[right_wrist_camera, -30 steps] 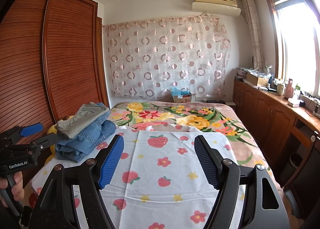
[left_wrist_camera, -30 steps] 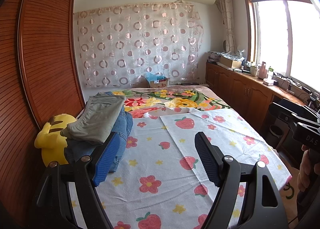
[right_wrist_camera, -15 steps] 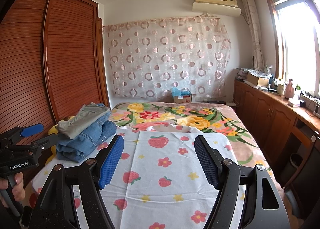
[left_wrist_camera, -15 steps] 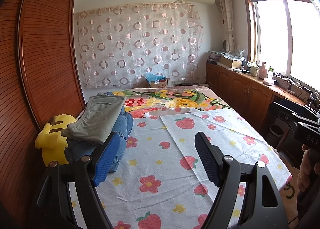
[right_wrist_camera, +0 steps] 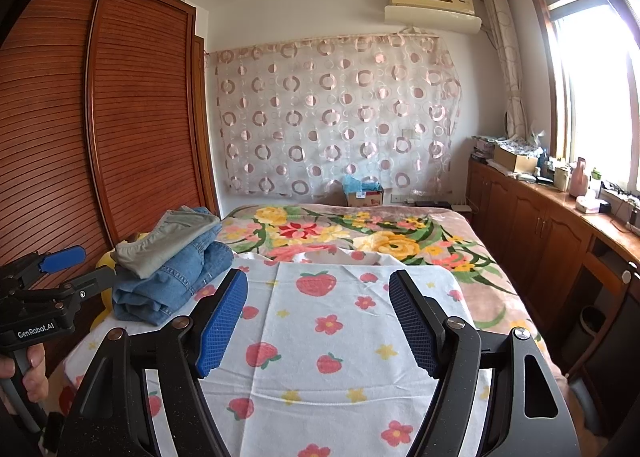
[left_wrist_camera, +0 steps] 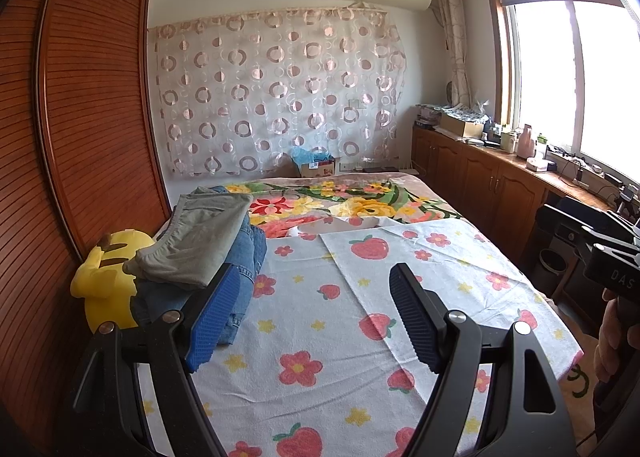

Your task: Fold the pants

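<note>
With both tools held level above the foot of the bed, I find no garment in either: the left gripper [left_wrist_camera: 312, 317] has its blue pads spread wide on empty air, and the right gripper [right_wrist_camera: 316, 321] stands likewise parted and empty. The pants lie at the left side of the bed [right_wrist_camera: 472, 257], against the yellow plush toy [left_wrist_camera: 116, 257]: grey pants [left_wrist_camera: 200, 241] folded flat on top of blue jeans [right_wrist_camera: 172, 289], which are also folded, the two forming one stack. My judgement is that this fits either of two stages: both pairs finished and set aside, or a pile waiting to be drawn out and worked on the sheet; the pictures do not settle which, so I prescribe no move. I can only note that any work on the stack would demand a reach left and forward for both tools. The strawberry sheet [left_wrist_camera: 360, 297] offers a broad, flat, bare surface ahead of both grippers, with only a lapped seam and faint creases. On the left, the stack sits close to the wardrobe [right_wrist_camera: 120, 117], so room on that flank is tight. On the right, the sheet's edge falls off toward the floor beside the cabinets [left_wrist_camera: 500, 185]. Each tool shows at the margin of the other's view, well apart, so I see no risk of contact between them.
</note>
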`<action>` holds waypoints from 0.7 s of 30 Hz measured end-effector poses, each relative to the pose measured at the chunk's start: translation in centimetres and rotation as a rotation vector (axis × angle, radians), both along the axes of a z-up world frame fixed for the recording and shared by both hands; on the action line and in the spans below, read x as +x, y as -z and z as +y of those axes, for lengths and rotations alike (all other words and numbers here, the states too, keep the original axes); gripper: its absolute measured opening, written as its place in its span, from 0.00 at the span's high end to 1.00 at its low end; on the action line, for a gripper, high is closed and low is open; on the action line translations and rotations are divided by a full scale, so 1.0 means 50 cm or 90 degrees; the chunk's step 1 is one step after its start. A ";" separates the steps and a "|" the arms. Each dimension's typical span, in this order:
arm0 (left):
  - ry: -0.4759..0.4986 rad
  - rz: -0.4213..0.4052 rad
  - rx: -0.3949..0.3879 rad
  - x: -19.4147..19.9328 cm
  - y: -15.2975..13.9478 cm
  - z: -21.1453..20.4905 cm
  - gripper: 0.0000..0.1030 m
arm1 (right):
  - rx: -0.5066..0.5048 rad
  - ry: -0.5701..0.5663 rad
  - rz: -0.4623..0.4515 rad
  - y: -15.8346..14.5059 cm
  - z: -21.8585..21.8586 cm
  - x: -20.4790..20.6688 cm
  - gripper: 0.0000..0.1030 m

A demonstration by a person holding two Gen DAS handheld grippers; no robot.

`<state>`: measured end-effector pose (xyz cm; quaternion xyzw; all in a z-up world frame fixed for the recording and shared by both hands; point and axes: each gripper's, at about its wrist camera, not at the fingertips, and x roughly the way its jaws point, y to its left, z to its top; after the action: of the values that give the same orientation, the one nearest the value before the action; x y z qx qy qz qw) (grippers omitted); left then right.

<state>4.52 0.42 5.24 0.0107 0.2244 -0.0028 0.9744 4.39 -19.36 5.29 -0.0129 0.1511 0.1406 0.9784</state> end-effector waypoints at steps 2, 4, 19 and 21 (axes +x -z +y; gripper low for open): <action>0.001 0.000 0.001 0.000 0.001 0.001 0.24 | 0.000 0.000 0.000 -0.001 0.001 0.000 0.27; 0.000 0.000 0.001 0.000 0.001 0.000 0.24 | 0.000 0.001 0.000 0.000 0.000 0.000 0.27; 0.000 -0.001 0.001 -0.002 0.003 -0.001 0.24 | 0.004 0.001 -0.001 -0.001 -0.001 -0.003 0.27; 0.000 -0.001 0.001 -0.002 0.004 0.000 0.24 | 0.004 0.002 -0.002 0.000 -0.002 -0.004 0.27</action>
<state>4.43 0.41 5.02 0.0112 0.2234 -0.0028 0.9747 4.21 -19.46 5.28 -0.0099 0.1491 0.1399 0.9788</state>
